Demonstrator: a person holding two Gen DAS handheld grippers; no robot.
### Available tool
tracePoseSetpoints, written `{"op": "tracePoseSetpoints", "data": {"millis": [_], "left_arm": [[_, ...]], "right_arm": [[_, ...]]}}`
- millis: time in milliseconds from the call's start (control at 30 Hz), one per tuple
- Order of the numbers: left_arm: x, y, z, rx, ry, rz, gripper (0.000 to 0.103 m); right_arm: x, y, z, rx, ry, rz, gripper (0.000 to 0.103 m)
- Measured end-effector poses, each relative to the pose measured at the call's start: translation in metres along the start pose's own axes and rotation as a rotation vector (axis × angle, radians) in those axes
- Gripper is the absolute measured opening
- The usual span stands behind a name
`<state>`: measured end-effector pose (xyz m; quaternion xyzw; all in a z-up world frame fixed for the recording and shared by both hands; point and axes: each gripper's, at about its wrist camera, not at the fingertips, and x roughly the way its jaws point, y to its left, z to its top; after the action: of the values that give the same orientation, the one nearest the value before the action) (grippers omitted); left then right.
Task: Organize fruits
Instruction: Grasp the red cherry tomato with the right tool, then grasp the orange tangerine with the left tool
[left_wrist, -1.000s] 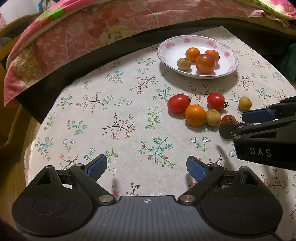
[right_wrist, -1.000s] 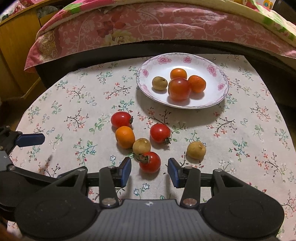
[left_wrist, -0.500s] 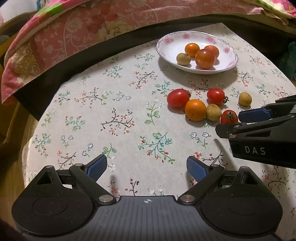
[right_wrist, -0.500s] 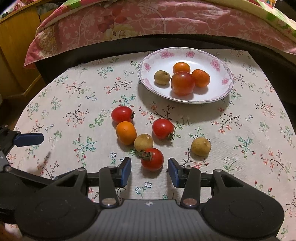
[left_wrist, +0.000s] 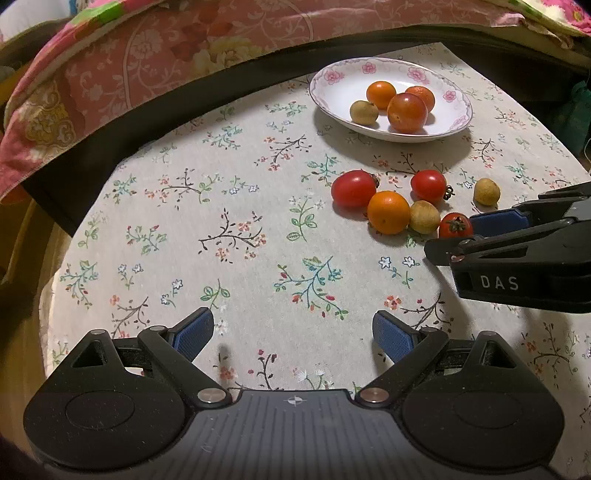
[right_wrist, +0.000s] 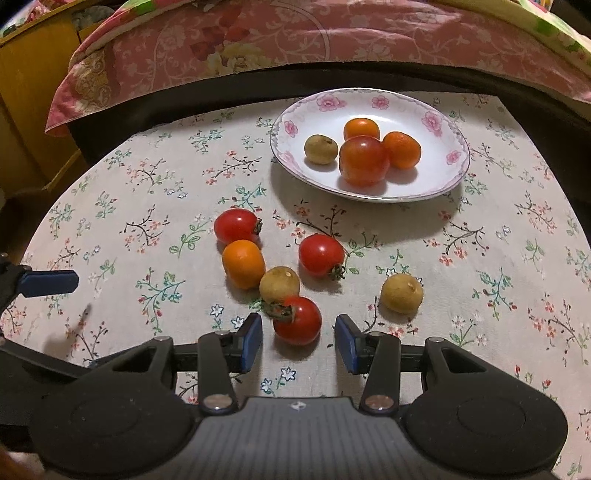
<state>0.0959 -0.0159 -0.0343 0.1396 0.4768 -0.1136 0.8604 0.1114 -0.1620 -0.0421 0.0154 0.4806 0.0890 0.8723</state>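
Note:
A white floral plate at the table's far side holds two oranges, a large tomato and a brown longan. Several loose fruits lie on the cloth in front of it. My right gripper is open, its pads either side of a small red tomato without touching it. Beside that tomato lie a longan, an orange, two more tomatoes and another longan. My left gripper is open and empty over bare cloth, left of the fruit.
The round table has a flowered cloth. A pink flowered quilt on a bed lies beyond the table's far edge. A yellow wooden cabinet stands at the left. The right gripper's body shows at right in the left wrist view.
My right gripper has moved forward so the small red tomato now sits between its open pads. The left gripper has shifted slightly; the fruits have not moved.

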Motion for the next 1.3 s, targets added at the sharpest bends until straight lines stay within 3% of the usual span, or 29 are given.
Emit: {"op": "tracePoseSetpoints", "data": {"millis": [300, 467, 667, 800, 1000, 1300], "left_arm": [[0.001, 0.001, 0.001, -0.002, -0.020, -0.015, 0.094], [-0.001, -0.003, 0.005, 0.001, -0.060, -0.060, 0.083], [0.004, -0.014, 0.011, 0.028, -0.059, -0.066, 0.073], [0.004, -0.021, 0.017, 0.054, -0.099, -0.082, 0.071], [0.016, -0.032, 0.027, 0.095, -0.123, -0.107, 0.058], [0.030, -0.043, 0.036, 0.100, -0.127, -0.156, 0.056]], "right_arm": [[0.002, 0.007, 0.001, -0.045, -0.010, 0.001, 0.042], [-0.001, 0.002, 0.000, -0.034, -0.010, 0.014, 0.027], [-0.013, -0.008, 0.000, -0.015, -0.036, 0.042, 0.027], [-0.026, -0.014, 0.002, 0.001, -0.065, 0.054, 0.027], [-0.026, -0.030, 0.000, 0.051, -0.038, 0.056, 0.027], [-0.026, -0.040, -0.005, 0.087, -0.018, 0.073, 0.027]]}}
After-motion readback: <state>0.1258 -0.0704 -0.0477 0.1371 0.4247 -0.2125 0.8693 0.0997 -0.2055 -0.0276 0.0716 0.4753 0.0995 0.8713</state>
